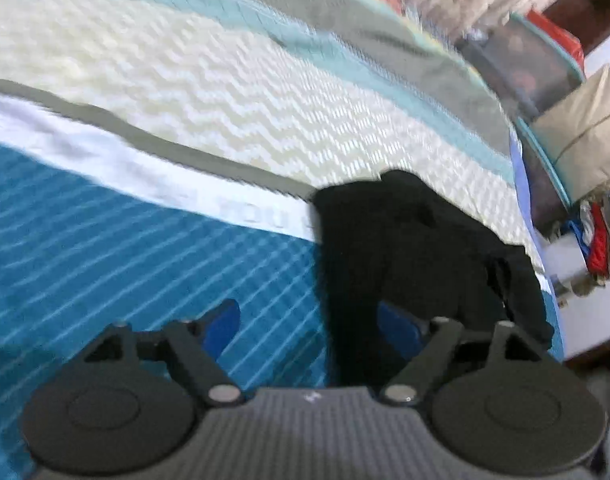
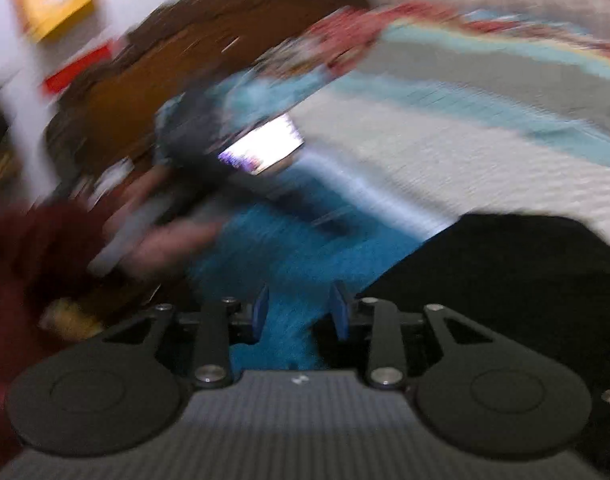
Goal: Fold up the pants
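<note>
The black pants [image 1: 417, 248] lie bunched on the striped bedspread [image 1: 125, 240], close to the bed's right edge. My left gripper [image 1: 311, 324] stands wide open over them. A strip of black cloth runs between its blue pads [image 1: 225, 320], next to the right one, and neither pad presses on it. In the blurred right wrist view the pants [image 2: 505, 280] lie to the right of my right gripper [image 2: 300, 312]. That gripper is partly open, with only the teal bedspread [image 2: 305, 248] seen between its fingers.
A lit phone screen [image 2: 265, 148] lies on the bed, with brown wooden furniture [image 2: 145, 92] behind it. A hand [image 2: 165, 236] and a dark red sleeve [image 2: 25, 260] show at the left. Beyond the bed's right edge are storage bags [image 1: 537, 76], a beige cushion [image 1: 585, 132] and piled clothes [image 1: 601, 240].
</note>
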A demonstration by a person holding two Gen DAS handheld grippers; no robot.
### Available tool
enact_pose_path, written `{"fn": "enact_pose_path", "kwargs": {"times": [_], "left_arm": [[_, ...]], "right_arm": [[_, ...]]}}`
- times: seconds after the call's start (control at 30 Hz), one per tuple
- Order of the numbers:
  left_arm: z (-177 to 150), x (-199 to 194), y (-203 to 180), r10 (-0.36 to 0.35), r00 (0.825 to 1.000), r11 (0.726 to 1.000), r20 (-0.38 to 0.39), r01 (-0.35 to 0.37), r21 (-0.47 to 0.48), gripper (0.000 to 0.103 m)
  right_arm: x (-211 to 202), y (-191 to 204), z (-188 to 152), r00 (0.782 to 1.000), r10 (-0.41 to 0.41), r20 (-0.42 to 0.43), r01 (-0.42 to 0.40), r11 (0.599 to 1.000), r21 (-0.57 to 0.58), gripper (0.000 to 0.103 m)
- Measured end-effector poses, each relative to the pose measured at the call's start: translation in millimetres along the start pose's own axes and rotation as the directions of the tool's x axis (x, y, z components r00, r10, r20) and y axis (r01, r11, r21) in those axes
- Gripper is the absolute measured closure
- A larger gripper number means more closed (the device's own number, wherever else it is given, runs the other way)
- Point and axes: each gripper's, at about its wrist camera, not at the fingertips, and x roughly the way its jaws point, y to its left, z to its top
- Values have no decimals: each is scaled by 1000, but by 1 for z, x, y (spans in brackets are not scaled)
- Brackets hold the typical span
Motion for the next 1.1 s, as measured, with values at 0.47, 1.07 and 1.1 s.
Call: {"fn": "enact_pose_path", "kwargs": {"times": [0.47, 1.07, 1.1], "left_arm": [[37, 21, -60, -6, 998, 987, 58, -4, 162, 85], [30, -41, -55, -44, 971, 998, 234, 30, 60, 83], [24, -38, -68, -71, 973, 993, 219, 49, 104, 83]], "right_arm": [[36, -22, 1, 972, -218, 90, 195, 958, 209, 95], [-81, -64, -70, 941, -241, 237, 77, 837, 542, 76], [-97, -71, -79, 920, -289, 266, 82, 804, 589, 76]]}}
